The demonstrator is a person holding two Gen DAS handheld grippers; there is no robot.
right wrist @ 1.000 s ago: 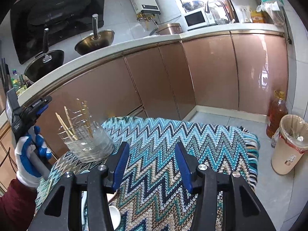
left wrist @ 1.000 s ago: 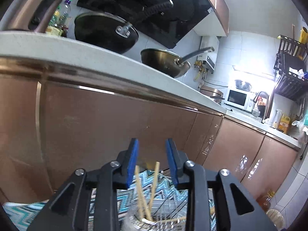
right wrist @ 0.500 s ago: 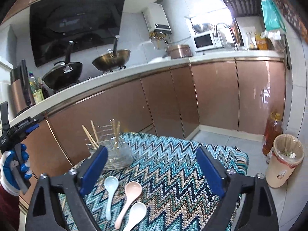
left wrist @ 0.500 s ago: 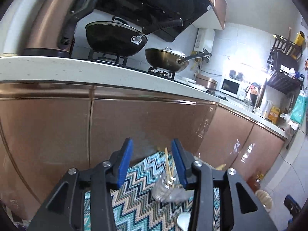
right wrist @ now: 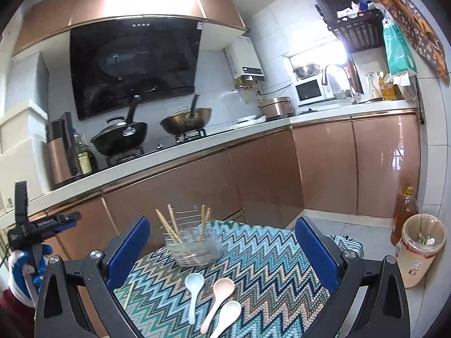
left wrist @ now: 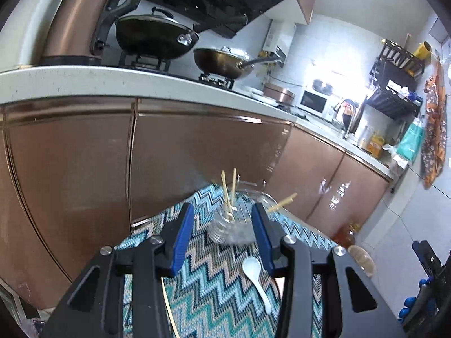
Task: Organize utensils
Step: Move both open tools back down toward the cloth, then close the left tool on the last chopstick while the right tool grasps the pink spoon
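Note:
A clear glass jar (right wrist: 194, 246) with several wooden chopsticks (right wrist: 168, 224) in it stands at the far end of a table with a zigzag cloth (right wrist: 253, 256). Three ceramic spoons lie in front of it: pale blue (right wrist: 193, 287), pink (right wrist: 218, 293) and white (right wrist: 227, 314). A loose chopstick (right wrist: 128, 291) lies at the cloth's left edge. My right gripper (right wrist: 222, 250) is wide open and empty above the near end. My left gripper (left wrist: 222, 233) is open and empty, with the jar (left wrist: 234, 225) and a pale spoon (left wrist: 255, 276) in front of it.
Brown kitchen cabinets (right wrist: 253, 174) run close behind the table, with two woks (right wrist: 186, 119) on the hob above. A bin (right wrist: 420, 249) and an oil bottle (right wrist: 403, 211) stand on the floor at the right. The left gripper and gloved hand (right wrist: 31, 242) show at the left.
Both grippers have pulled back and up from the jar. The right gripper's jaws have opened much wider. The spoons have come into view.

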